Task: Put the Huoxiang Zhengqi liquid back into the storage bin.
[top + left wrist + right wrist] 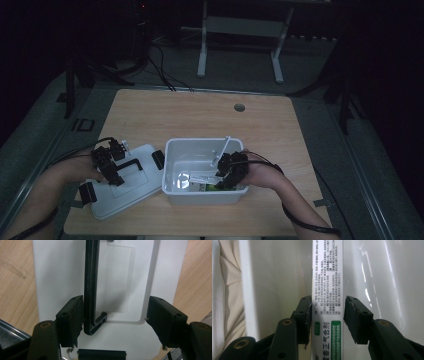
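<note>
My high view looks forward and down on the table (260,125) from its near edge, fairly far off. My left gripper view rides close above the white lid (60,277), facing straight down; that lid (125,192) sits at eight o'clock in the high view. My right gripper view peers closely into the white bin (274,277), which the high view shows at six o'clock (200,197).

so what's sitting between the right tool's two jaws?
A long white box printed with black text and green labels stands between the jaws of the right tool, inside the white plastic bin, seen in the right gripper view.
</note>
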`<state>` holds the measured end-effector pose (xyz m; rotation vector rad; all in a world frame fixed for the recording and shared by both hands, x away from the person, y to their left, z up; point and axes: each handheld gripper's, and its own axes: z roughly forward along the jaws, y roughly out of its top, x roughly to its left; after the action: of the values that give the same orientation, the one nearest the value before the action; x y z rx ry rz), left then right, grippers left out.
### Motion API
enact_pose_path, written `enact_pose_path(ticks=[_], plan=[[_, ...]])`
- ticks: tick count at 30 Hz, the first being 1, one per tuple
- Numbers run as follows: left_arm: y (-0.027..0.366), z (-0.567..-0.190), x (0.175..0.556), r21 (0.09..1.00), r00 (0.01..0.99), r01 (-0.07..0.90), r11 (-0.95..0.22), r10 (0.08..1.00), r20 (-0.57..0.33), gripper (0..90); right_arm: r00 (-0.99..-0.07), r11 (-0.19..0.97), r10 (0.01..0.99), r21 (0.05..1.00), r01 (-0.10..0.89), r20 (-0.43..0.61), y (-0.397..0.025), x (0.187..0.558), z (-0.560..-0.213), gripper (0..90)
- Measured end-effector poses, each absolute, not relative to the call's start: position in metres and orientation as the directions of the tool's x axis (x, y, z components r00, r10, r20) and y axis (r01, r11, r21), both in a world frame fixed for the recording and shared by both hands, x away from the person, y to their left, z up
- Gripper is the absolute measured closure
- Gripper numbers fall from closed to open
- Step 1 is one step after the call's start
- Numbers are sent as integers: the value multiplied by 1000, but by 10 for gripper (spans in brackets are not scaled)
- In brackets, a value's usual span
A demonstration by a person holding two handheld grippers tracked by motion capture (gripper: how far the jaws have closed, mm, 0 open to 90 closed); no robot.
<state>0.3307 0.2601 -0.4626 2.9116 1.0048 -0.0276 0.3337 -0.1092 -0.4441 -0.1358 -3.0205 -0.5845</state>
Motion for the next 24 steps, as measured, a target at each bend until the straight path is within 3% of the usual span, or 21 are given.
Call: enact_pose_path(ticks=[7,11,22,24], plan=[[259,-462,331,58,788,616,-786,614,-41,310,-993,895,88,432,112,76,-121,334,-424,542],[262,-455,333,146,769,638,-756,633,-86,310,-991,869,116,478,131,60,-133,336,-411,518],[259,-458,334,101,774,632,-768,631,-50,310,-978,816,208,546,192,33,-163,342,-395,459],[259,-459,335,98,775,631,-769,630,-46,312,-967,796,255,564,220,19,-178,344,-391,396]])
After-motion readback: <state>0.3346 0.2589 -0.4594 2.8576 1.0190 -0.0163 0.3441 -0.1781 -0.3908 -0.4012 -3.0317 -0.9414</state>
